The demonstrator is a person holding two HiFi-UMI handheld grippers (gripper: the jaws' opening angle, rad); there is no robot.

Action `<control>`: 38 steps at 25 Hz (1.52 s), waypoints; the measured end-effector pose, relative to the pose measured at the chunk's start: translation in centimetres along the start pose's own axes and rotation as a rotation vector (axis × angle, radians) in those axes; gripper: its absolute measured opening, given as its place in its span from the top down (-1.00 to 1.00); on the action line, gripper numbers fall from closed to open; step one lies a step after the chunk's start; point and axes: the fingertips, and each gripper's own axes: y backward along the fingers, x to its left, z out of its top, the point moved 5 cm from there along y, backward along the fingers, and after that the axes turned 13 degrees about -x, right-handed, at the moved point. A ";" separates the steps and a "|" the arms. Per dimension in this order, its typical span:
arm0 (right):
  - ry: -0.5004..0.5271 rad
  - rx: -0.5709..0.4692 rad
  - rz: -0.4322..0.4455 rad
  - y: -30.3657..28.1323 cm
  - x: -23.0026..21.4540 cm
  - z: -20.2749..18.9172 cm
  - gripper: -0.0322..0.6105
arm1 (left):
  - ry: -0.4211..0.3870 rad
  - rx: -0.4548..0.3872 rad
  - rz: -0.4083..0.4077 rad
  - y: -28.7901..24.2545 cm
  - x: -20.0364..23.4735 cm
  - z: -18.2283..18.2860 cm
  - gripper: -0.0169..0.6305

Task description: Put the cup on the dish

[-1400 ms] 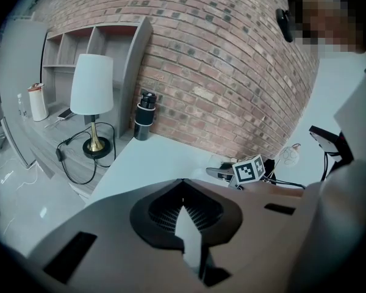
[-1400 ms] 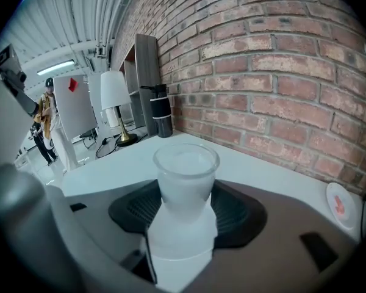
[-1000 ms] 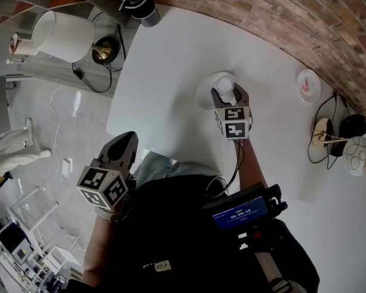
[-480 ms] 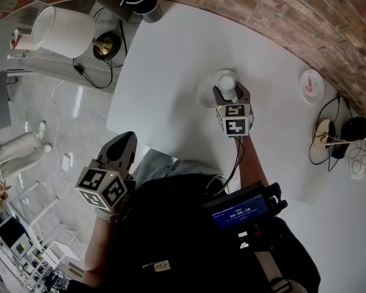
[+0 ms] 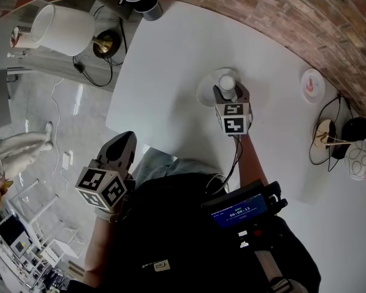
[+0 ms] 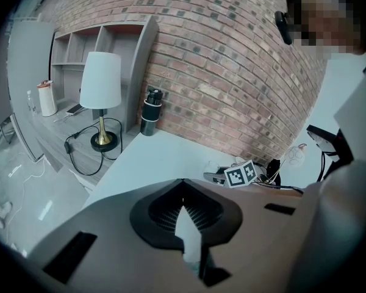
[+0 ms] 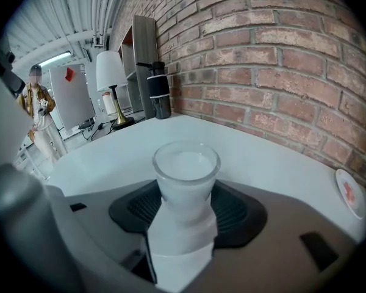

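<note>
Gripping the cup (image 7: 186, 170) firmly between its jaws, the right hand-held gripper (image 5: 227, 93) holds it upright over the white dish (image 5: 205, 94), which sits toward the far side of the white table (image 5: 165, 66), near the brick wall. The head view places the cup within the dish's rim, toward its right side; whether its base already touches the dish or hangs just above cannot be told, since the jaws hide the dish in the right gripper view. The left hand-held gripper (image 5: 123, 145) is clenched on nothing, held off the table's near left edge, well apart from the work. A second small plate (image 5: 312, 85) lies unused at the far right. The task looks nearly complete: the cup has been carried to the dish, and what appears left is to seat it, open the jaws and draw back.
</note>
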 end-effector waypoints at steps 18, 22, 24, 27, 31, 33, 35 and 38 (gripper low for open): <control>0.074 -0.013 0.003 -0.7 0.5 0.1 0.10 | 0.010 -0.007 0.007 0.3 0.2 -0.1 0.93; 0.076 -0.017 0.002 -0.9 0.5 -0.1 0.10 | 0.009 -0.008 0.006 0.2 0.1 -0.2 0.93; 0.071 -0.014 0.000 -0.8 0.5 -0.1 0.10 | 0.010 -0.008 0.006 0.3 0.1 -0.2 0.93; 0.057 -0.007 0.007 -0.9 0.6 -0.1 0.10 | 0.012 -0.008 0.006 0.3 0.1 -0.2 0.93; 0.075 0.007 0.011 -1.1 0.7 -0.7 0.09 | 0.012 -0.008 0.005 0.3 0.1 -0.2 0.93; 0.070 -0.011 0.012 -1.0 0.8 -0.5 0.09 | 0.012 -0.008 0.006 0.3 0.1 -0.2 0.93; 0.066 -0.012 0.012 -1.0 0.9 -0.4 0.09 | 0.013 -0.009 0.007 0.4 0.2 -0.1 0.93; 0.066 -0.016 0.014 -0.9 0.9 -0.1 0.09 | 0.011 -0.009 0.005 0.4 0.2 -0.1 0.93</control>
